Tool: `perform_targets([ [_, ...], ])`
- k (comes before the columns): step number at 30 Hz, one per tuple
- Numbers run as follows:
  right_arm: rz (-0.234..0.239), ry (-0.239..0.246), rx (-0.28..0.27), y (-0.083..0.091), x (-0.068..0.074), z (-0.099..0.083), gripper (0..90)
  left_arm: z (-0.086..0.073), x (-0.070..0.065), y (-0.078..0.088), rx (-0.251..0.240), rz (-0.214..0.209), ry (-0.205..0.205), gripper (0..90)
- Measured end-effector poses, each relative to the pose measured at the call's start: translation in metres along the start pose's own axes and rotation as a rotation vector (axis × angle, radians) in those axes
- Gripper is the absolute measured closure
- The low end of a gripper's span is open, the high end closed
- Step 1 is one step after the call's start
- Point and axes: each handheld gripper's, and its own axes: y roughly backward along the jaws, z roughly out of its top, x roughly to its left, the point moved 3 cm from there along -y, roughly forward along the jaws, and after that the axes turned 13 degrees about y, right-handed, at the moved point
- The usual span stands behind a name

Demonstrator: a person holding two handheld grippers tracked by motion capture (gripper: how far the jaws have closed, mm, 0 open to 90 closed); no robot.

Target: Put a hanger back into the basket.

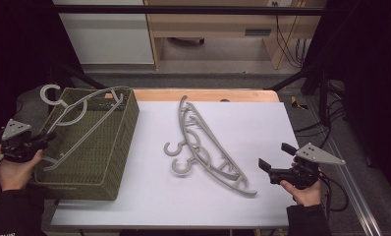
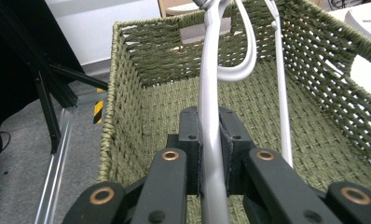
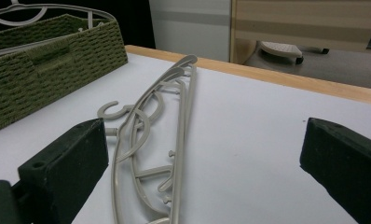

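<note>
White tabletop with a wooden far edge fills the middle of my high view, black frame bars around it and pale cabinets beyond. At the left end sits a green woven basket, and my left gripper has its tongs clamped tight on the arm of a grey hanger; in the left gripper view the two black pads press on either side of that arm over the basket's inside. That hanger lies slanted across the basket's open top, its hook sticking out past the far left corner and its far end resting near the far rim. Two more grey hangers lie stacked together on the white surface near the centre, running from far-left to near-right with their hooks pointing left. My right gripper hangs just right of their near end, tongs spread wide with nothing between them; the right gripper view looks along the pair toward the basket.
</note>
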Motion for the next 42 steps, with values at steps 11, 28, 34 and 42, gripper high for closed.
perform_targets([
  [11, -0.002, 0.000, 0.000, 0.000, 0.000, 0.000, 1.3, 0.003, -0.001, 0.007, -0.037, -0.027, -0.014, 81.4],
  [28, -0.002, 0.003, -0.001, 0.001, -0.001, 0.000, 1.3, 0.011, -0.004, 0.021, -0.077, -0.043, -0.043, 81.4],
  [34, -0.002, 0.003, 0.000, 0.001, 0.000, 0.000, 1.2, 0.013, -0.001, 0.023, -0.065, -0.034, -0.064, 81.4],
  [42, 0.000, 0.002, 0.000, 0.001, 0.000, 0.000, 1.2, 0.013, 0.001, 0.018, -0.038, -0.012, -0.105, 81.6],
])
